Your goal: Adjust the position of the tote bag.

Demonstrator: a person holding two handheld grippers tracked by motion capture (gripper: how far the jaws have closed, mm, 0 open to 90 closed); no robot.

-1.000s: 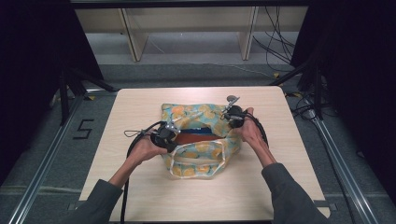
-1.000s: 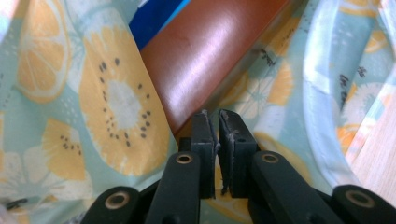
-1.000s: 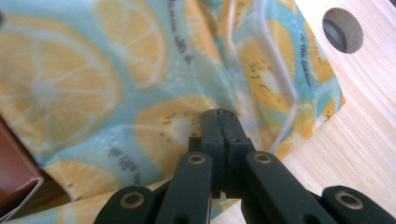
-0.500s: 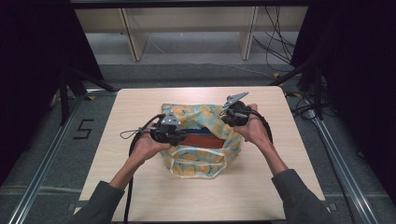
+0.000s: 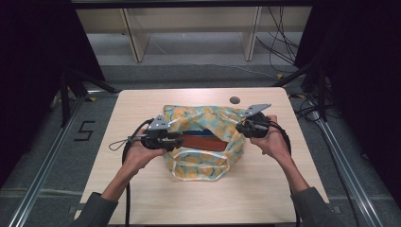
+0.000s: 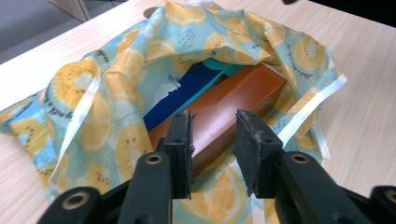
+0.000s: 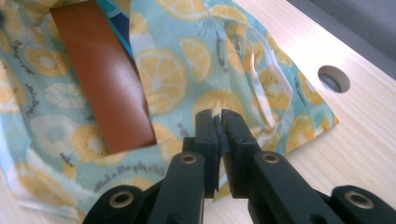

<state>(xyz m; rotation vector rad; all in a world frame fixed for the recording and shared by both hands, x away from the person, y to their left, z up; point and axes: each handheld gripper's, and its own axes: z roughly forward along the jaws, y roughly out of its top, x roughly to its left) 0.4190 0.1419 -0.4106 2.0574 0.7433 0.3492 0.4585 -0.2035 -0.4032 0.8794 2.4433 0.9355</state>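
On table (image 5: 142, 198), high view: fruit-print cloth bag (image 5: 203, 163) lies at centre, brown box (image 5: 201, 141) in its mouth; left tongs (image 5: 177, 140) at bag's left edge, right tongs (image 5: 236, 128) at right edge. Left gripper view: tongs parted, nothing between, just before box (image 6: 224, 112). Right gripper view: tongs (image 7: 218, 122) pinched tight on bag fabric (image 7: 187, 60).

Light wood-grain tabletop (image 5: 142, 189); pale blue cloth bag (image 5: 208, 118) printed with yellow-orange citrus slices, white trim; glossy brown box (image 6: 233, 105); dark blue and teal box (image 6: 187, 91); black gripper jaws.
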